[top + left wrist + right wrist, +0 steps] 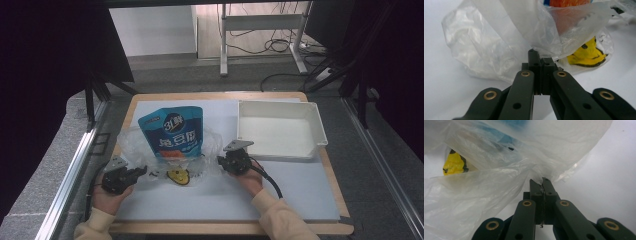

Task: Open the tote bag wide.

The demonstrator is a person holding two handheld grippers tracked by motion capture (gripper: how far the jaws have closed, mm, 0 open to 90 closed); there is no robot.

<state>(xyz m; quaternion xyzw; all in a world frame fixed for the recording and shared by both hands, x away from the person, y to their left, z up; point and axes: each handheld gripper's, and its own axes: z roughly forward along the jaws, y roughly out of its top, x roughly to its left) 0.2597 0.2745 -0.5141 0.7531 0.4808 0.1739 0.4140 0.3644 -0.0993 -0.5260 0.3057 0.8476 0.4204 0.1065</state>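
Bag (131,145) of thin, crinkled clear plastic, pinched by both grippers (539,58) (539,182), blue pouch (171,131) inside

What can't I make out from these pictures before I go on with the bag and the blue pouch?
- Blue pouch: its lower part, high view, veiled by the clear plastic bag.
- Yellow print: whole shape, left gripper view, covered by bag folds.
- Pouch text: high view, too small to read.
- White tray: its floor's near edge, hidden by its own wall.
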